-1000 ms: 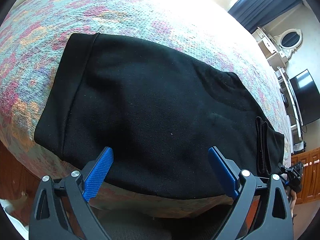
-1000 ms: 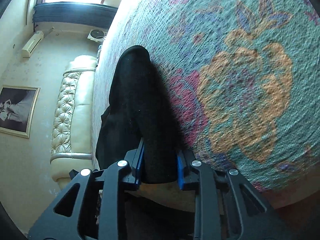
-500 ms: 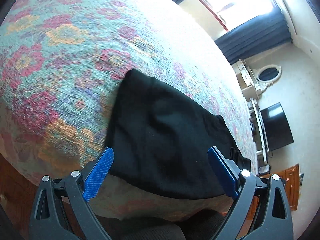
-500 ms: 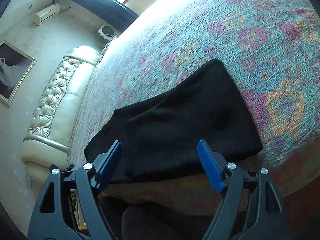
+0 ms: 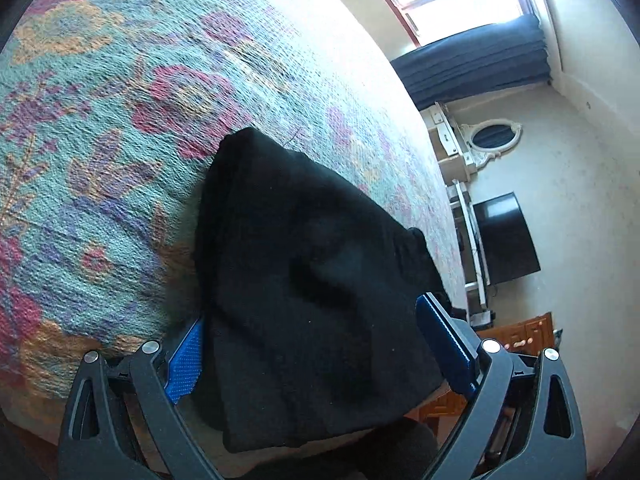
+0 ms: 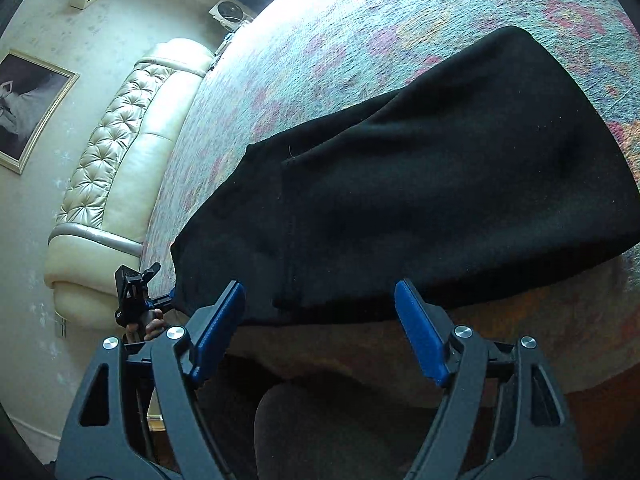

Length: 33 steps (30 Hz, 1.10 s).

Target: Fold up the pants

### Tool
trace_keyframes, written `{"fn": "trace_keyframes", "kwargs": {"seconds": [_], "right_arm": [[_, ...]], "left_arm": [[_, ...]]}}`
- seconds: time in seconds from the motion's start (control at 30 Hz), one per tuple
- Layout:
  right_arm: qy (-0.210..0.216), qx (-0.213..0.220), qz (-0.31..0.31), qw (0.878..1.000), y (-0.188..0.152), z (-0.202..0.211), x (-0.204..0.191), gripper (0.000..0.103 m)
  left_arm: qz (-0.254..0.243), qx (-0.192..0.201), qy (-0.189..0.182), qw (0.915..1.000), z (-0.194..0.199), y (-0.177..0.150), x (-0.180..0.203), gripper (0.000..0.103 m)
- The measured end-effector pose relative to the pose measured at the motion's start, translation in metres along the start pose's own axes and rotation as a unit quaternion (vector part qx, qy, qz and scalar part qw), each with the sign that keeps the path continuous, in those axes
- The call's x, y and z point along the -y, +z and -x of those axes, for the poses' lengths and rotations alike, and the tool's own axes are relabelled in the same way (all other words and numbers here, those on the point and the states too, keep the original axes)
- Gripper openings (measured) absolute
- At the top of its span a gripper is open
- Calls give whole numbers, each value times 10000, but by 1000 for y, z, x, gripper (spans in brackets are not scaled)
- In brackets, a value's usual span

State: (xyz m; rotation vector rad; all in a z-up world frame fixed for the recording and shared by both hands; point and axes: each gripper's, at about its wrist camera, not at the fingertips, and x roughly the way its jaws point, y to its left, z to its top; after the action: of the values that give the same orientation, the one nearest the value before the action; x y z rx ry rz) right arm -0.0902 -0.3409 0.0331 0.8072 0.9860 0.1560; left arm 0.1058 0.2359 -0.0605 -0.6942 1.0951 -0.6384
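Note:
The black pants (image 5: pixel 304 264) lie folded in a flat bundle near the front edge of the bed with its floral cover (image 5: pixel 120 128). My left gripper (image 5: pixel 310 312) is open wide at one end of the bundle. That end lies between its blue pads (image 5: pixel 448 344), and the jaws do not squeeze it. My right gripper (image 6: pixel 319 284) is open just short of the pants (image 6: pixel 440 176), with nothing between its fingers. The right wrist view also shows the left gripper (image 6: pixel 132 296) at the pants' far-left end, with a hand (image 6: pixel 150 325) on it.
A cream tufted headboard (image 6: pixel 120 152) and a framed picture (image 6: pixel 24 108) stand past the bed in the right wrist view. In the left wrist view I see a TV (image 5: pixel 506 240), an oval mirror (image 5: pixel 494 136), wooden drawers (image 5: pixel 528 332) and a dark curtain (image 5: pixel 472 64).
My right gripper let go of the pants' folded edge, opened wide and drew back and up. My left gripper swung along the pants to one end, which now lies between its jaws.

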Motion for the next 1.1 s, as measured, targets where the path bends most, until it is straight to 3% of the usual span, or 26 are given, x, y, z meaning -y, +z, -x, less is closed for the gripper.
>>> {"fn": "trace_keyframes", "kwargs": {"seconds": [0.1,0.23,0.37,0.4,0.47,0.53,0.67,0.77,0.93,1.1], "right_arm": [[36,-54,-9,10000,-2,-2,0,77],[84,-125,-81,9999,-3,-8,1,80],[89,-127,-103,9998,-4,-10,1,80],[85,-132,-92,9998,-5,-10,1,80],[92,-119,-112,9998,-5,-11,2,80],[85,-131,-113,9998,-5,-12,4,80],[102,-104,-144,9998,-5,-11,3,80],[128,-12,-166,9998,-5,-7,3,80],[171,167,-203,9995,-3,2,3,80],[307,375,-319,9983,0,14,4,80]], "left_arm": [[-514,40,168,9985,-6,-11,9,94],[-1405,-121,353,9894,-14,-20,23,96],[-696,50,-44,9976,-9,-11,13,95],[-651,40,-79,9978,-9,-10,13,91],[-568,-71,255,9980,-14,-7,7,25],[-225,-108,116,9996,-16,-8,-4,25],[-242,13,200,9995,-9,-9,7,20],[-352,264,-30,9990,5,-5,38,17],[-922,397,-406,9941,13,1,126,15],[-1563,146,-659,9854,-20,-10,224,15]]}}
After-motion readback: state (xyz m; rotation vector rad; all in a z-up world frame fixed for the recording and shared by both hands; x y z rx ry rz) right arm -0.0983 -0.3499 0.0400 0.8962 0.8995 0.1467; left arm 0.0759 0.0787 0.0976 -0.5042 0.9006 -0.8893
